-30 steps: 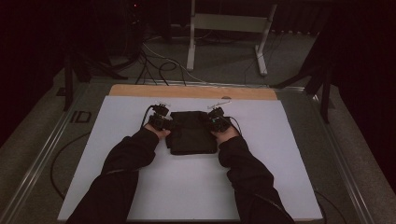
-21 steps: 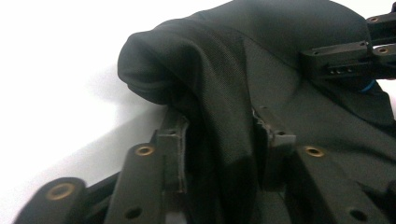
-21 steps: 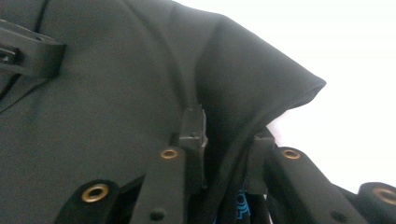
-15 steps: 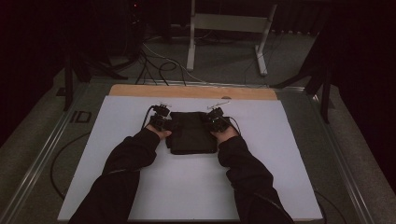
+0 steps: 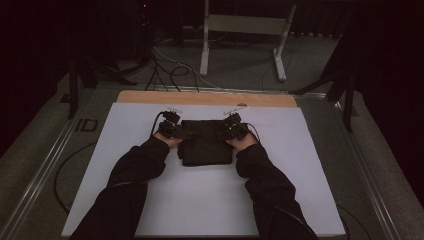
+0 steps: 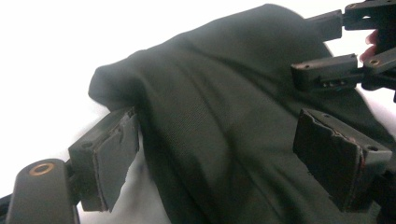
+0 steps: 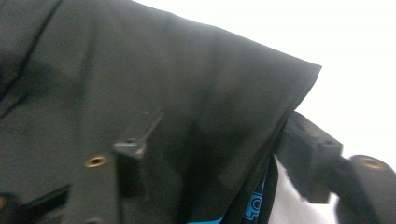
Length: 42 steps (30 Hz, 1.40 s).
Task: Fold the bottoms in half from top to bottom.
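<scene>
A dark folded garment (image 5: 206, 142) lies on the white board (image 5: 200, 200). My left gripper (image 5: 172, 127) is at its far left corner and my right gripper (image 5: 231, 127) at its far right corner. In the left gripper view the left gripper (image 6: 224, 158) has its jaws wide apart, having just been opening. The cloth (image 6: 219, 93) lies loose between them, and the other gripper (image 6: 327, 51) is at the top right. In the right gripper view the right gripper (image 7: 222, 151) has also just been opening. One jaw lies over the cloth (image 7: 140, 70) and one stands beside its folded edge. A blue label (image 7: 254, 207) peeks out.
A wooden strip (image 5: 205, 97) borders the board's far edge. Beyond it, on the floor, stand a metal frame (image 5: 240, 30) and loose cables (image 5: 170, 70). Metal rails (image 5: 45, 165) run along the table's sides. The person's dark sleeves (image 5: 135, 180) cross the near half of the board.
Both hands have stayed at the garment's far corners, and the garment has barely shifted. The high view is too small to compare the jaws.
</scene>
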Each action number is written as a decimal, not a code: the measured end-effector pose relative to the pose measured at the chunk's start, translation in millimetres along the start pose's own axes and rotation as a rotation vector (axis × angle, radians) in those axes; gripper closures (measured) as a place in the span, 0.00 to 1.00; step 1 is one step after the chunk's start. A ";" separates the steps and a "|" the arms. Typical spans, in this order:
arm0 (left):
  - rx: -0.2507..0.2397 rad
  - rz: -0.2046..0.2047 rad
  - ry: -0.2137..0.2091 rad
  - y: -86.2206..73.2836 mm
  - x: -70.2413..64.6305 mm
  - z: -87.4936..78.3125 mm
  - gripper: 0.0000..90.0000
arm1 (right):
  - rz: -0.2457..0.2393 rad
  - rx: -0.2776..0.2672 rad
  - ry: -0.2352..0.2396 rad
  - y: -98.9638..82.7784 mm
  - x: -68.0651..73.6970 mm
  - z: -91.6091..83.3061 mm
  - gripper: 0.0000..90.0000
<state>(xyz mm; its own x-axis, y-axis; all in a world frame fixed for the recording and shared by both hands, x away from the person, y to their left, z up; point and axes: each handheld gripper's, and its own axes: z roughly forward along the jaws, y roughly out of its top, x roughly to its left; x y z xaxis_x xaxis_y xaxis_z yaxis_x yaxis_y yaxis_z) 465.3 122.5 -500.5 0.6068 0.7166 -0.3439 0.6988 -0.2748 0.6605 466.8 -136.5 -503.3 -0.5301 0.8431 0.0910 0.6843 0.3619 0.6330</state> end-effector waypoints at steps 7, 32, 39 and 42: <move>-0.076 0.016 -0.020 2.7 -9.8 -19.9 0.22 | -0.019 -0.046 0.000 5.2 1.8 -16.0 0.32; -0.015 0.164 -0.080 -42.5 -53.5 -36.2 0.97 | -0.173 -0.054 0.050 -31.5 34.1 -54.4 1.00; -0.032 0.210 -0.126 -55.4 -68.4 -52.4 0.97 | -0.193 -0.076 0.066 -53.2 42.0 -69.4 1.00; -0.041 0.225 -0.147 -62.0 -73.6 -57.6 0.97 | -0.216 -0.079 0.077 -63.0 45.6 -75.1 1.00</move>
<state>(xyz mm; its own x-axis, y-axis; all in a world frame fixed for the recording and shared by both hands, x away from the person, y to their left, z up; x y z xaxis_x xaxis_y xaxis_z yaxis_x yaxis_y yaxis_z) 355.4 123.7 -477.7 0.7957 0.5386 -0.2771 0.5260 -0.3877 0.7570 361.9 -150.7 -481.3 -0.6985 0.7156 0.0031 0.5110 0.4958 0.7022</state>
